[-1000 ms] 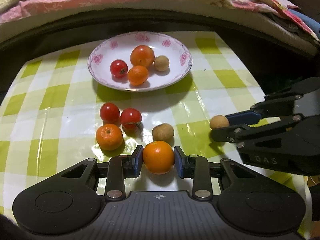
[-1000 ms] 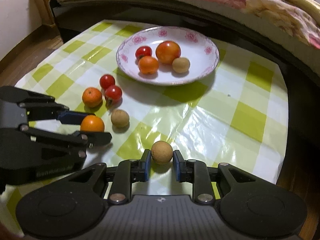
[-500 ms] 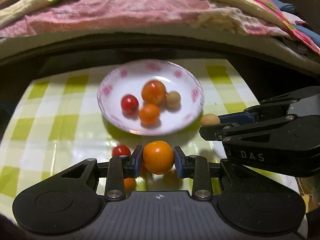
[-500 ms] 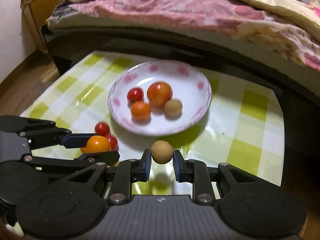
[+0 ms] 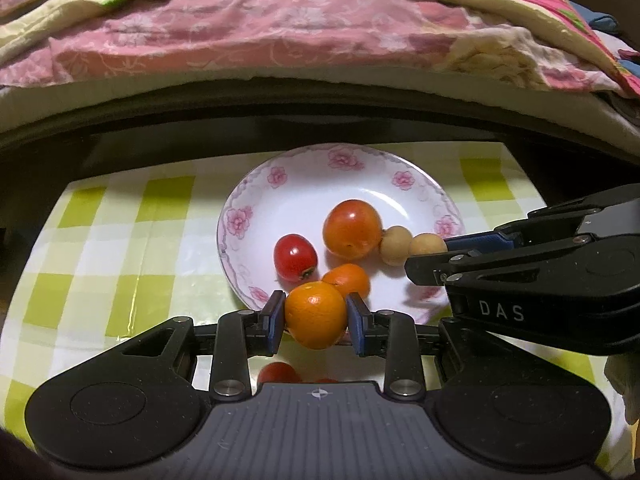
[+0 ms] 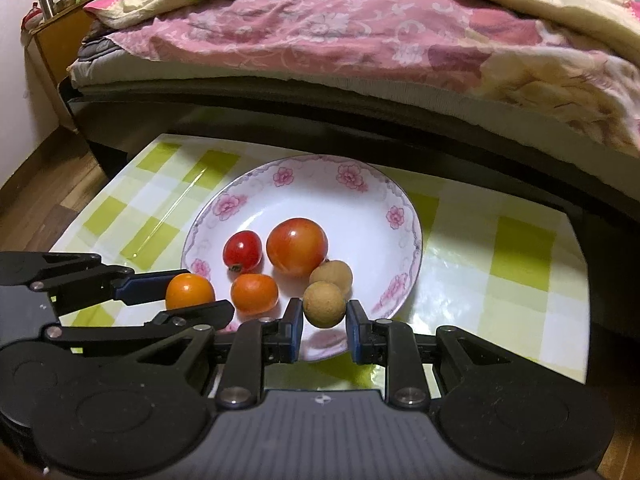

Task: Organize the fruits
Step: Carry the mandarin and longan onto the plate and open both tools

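My left gripper is shut on an orange, held over the near rim of the white flowered plate. My right gripper is shut on a tan longan, also over the plate's near rim. On the plate lie a large orange-red tomato, a red cherry tomato, a small orange and another longan. In the left wrist view the right gripper comes in from the right with its longan. In the right wrist view the left gripper comes in from the left with the orange.
The plate stands on a low table with a green-and-white checked cloth. A red cherry tomato on the cloth shows below the left gripper. A bed with pink and yellow quilts runs behind the table. Wooden floor lies at the left.
Both grippers have moved forward toward the plate with their fruit and now hang over its near rim. The loose fruit on the cloth has slid out of view beneath them.
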